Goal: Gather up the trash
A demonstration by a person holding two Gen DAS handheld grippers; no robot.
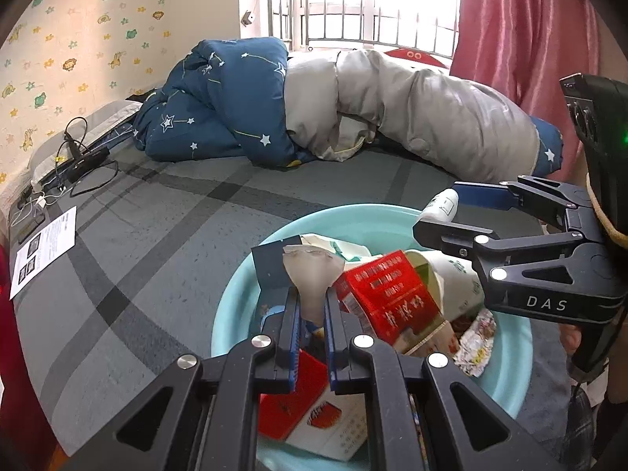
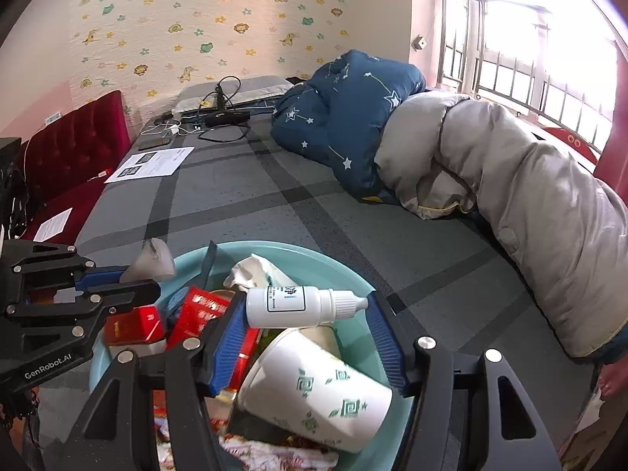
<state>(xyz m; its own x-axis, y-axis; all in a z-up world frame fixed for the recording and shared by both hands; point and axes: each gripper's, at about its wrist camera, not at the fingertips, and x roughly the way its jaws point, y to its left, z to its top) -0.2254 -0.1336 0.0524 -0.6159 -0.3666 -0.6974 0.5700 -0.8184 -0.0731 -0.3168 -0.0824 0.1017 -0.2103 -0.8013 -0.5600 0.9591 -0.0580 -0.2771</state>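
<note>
A teal basin (image 1: 239,294) (image 2: 337,269) sits on the grey checked bed and holds a red carton (image 1: 388,294) (image 2: 200,310), a white paper cup (image 2: 314,388) (image 1: 451,274) and crumpled wrappers. My left gripper (image 1: 312,302) (image 2: 137,278) hangs over the basin's left side, shut on a frosted translucent plastic piece (image 1: 312,274) (image 2: 153,261). Over the far right of the basin, my right gripper (image 2: 306,314) (image 1: 439,212) is shut on a small white dropper bottle (image 2: 298,302) (image 1: 441,206). The bottle is held lengthwise between the blue pads (image 2: 231,329).
A rolled blue star-print and grey duvet (image 2: 490,165) (image 1: 353,110) lies across the far side of the bed. Black cables and chargers (image 2: 223,117) (image 1: 78,157) and a printed sheet (image 2: 153,161) (image 1: 43,247) lie near the pillow. A red padded bench (image 2: 78,149) stands at the left.
</note>
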